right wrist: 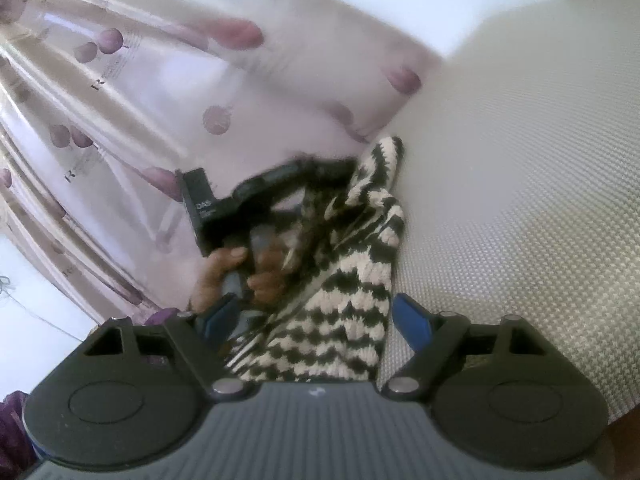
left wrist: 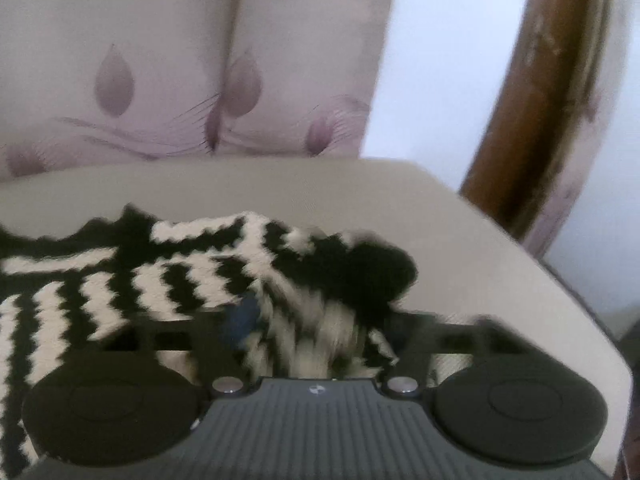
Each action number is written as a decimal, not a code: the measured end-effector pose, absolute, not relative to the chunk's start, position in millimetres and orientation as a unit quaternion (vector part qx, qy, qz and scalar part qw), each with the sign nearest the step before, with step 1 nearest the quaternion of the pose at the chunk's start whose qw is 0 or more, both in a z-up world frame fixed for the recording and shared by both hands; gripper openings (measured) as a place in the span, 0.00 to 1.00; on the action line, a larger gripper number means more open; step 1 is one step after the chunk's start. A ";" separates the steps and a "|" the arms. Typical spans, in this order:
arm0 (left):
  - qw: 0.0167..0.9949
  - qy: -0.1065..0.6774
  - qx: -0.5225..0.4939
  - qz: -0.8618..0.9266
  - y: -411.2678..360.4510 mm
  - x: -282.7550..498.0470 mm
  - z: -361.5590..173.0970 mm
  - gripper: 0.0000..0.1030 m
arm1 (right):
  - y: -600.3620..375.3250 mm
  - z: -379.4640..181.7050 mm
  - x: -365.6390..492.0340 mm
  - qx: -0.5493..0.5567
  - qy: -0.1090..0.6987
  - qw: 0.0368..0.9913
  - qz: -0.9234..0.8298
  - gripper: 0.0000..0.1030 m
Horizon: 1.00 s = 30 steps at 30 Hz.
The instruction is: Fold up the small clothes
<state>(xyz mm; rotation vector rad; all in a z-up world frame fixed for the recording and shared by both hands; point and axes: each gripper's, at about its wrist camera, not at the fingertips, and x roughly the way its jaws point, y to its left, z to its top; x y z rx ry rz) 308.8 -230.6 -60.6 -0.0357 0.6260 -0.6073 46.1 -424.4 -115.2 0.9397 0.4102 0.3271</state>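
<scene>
A small black-and-white zigzag knitted garment lies on a beige cloth-covered table. In the left wrist view my left gripper is down in the fabric; one blue fingertip shows, the other is buried under knit, and blur hides the jaws. In the right wrist view the garment runs between my right gripper's spread blue fingers, which stand apart and open. The left gripper shows there, held by a hand, at the garment's far end.
A pale curtain with purple flower prints hangs behind the table. A brown wooden chair back stands at the right. The table's rounded corner and edge are close on the right. Bright white light comes from behind.
</scene>
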 end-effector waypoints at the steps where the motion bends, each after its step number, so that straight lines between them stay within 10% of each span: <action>1: 0.911 0.283 -0.018 -0.300 -232.3 306.7 -57.8 0.84 | -424.6 -114.9 45.0 0.447 0.195 0.859 0.156 0.81; 3: 0.918 0.250 -0.024 -0.308 -227.6 297.8 -42.3 1.00 | -424.3 -114.4 44.2 0.448 0.195 0.859 0.153 0.81; 17: 0.925 0.291 -0.117 -0.213 -22.5 169.3 -19.4 0.99 | -392.5 -104.3 10.6 0.351 0.262 0.890 0.129 0.81; 23: 0.930 0.321 -0.137 -0.119 80.2 100.3 -47.2 0.99 | -360.0 -97.3 30.4 0.299 0.297 0.899 0.119 0.55; 26: 0.931 0.320 -0.156 -0.081 113.8 86.6 -55.5 0.99 | -349.5 -98.3 39.3 0.275 0.312 0.905 0.093 0.16; 30: 0.933 0.319 -0.154 -0.065 134.5 75.2 -56.8 0.97 | -370.1 -84.5 17.7 0.268 0.295 0.915 0.051 0.12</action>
